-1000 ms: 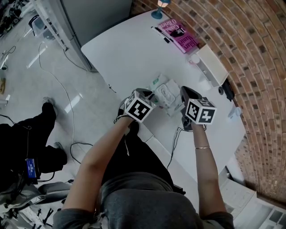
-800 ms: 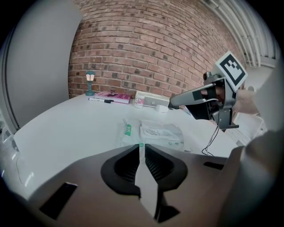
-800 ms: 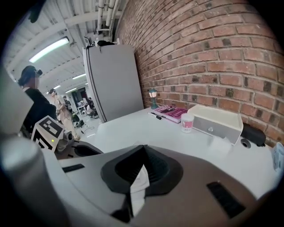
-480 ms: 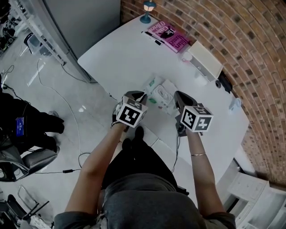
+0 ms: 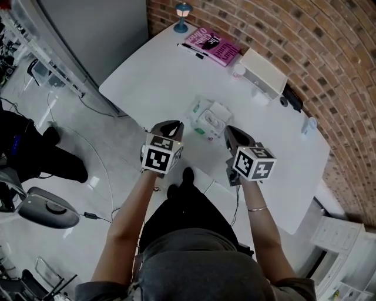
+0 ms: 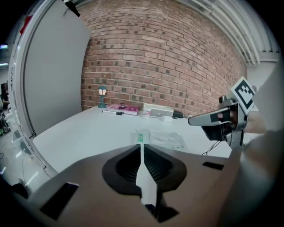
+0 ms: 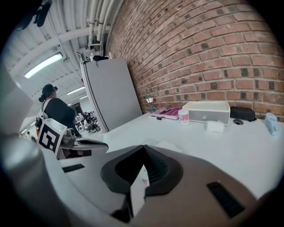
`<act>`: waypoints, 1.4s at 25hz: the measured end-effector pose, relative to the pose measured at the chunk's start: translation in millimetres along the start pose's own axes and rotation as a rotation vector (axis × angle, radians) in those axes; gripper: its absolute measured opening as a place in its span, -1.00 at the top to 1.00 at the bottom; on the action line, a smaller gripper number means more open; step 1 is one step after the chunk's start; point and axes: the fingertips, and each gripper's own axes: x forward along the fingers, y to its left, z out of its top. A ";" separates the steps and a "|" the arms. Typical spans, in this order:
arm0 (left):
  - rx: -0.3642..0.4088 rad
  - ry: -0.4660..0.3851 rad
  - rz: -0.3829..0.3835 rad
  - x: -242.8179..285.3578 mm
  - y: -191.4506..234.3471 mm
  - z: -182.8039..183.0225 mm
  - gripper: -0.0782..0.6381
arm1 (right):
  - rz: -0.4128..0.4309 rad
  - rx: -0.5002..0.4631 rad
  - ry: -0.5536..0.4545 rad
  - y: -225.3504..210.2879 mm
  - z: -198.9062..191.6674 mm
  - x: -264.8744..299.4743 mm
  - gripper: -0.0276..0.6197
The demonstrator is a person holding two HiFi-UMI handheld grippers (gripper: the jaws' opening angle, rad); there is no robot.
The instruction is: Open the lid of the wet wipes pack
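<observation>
Right, wipes pack [image 5: 209, 118] is lying flat on the white worktop [image 5: 147, 76], close to the near edge, ahead of both claws and between them. Its long axis is looking roughly crosswise, slightly skewed, so one end is facing each claw.

Left claw [image 5: 170, 125] is pointing at the left end and right claw [image 5: 231, 131] at the right end. Both are closed, jaws together, gripping nothing. Right claw is reading a shade nearer from the head view. Neither seems to be touching the pack, and height above the worktop isn't readable.

Pale patch on top is probably the lid [image 5: 212, 121]. It's too small to tell whether the flap is shut or which side is hinging. In the right gripper view the claw's own body is hiding most of the pack.

Pink book [image 5: 212, 44], white box [image 5: 263, 72] and small lamp [image 5: 183, 10] are sitting well apart, along the brick wall [image 5: 305, 41].
</observation>
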 end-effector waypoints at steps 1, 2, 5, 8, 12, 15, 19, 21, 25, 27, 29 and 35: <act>-0.007 -0.012 0.004 -3.3 1.2 2.3 0.67 | -0.001 0.003 -0.002 1.5 -1.2 -1.1 0.89; -0.014 -0.024 0.008 -6.4 2.3 4.7 0.68 | -0.001 0.007 -0.005 3.0 -2.1 -2.0 0.89; -0.032 -0.055 0.019 -15.5 6.3 10.2 0.68 | -0.002 0.013 -0.017 8.3 -3.2 -3.7 0.89; -0.044 -0.075 0.028 -23.2 9.7 13.6 0.68 | -0.001 0.011 -0.030 14.6 -4.0 -5.3 0.89; -0.060 -0.095 0.033 -30.3 11.7 15.6 0.68 | 0.006 0.006 -0.044 20.8 -7.1 -8.1 0.89; -0.066 -0.106 0.034 -35.0 12.4 15.7 0.68 | 0.004 0.004 -0.049 23.7 -10.6 -10.1 0.89; -0.080 -0.116 0.039 -39.5 14.1 15.0 0.68 | -0.005 0.009 -0.058 24.3 -13.4 -11.9 0.90; -0.086 -0.119 0.042 -41.0 14.9 14.3 0.68 | -0.010 0.009 -0.063 24.0 -14.0 -12.0 0.90; -0.093 -0.125 0.050 -45.2 15.7 12.9 0.68 | -0.017 0.006 -0.074 24.6 -14.0 -12.7 0.90; -0.095 -0.128 0.051 -46.5 15.0 12.6 0.68 | -0.022 0.001 -0.079 24.6 -14.2 -13.3 0.90; -0.094 -0.131 0.052 -47.7 14.2 13.4 0.68 | -0.027 -0.008 -0.080 24.4 -14.4 -13.9 0.91; -0.091 -0.141 0.055 -51.8 12.4 15.6 0.68 | -0.036 -0.026 -0.086 26.7 -15.5 -15.8 0.91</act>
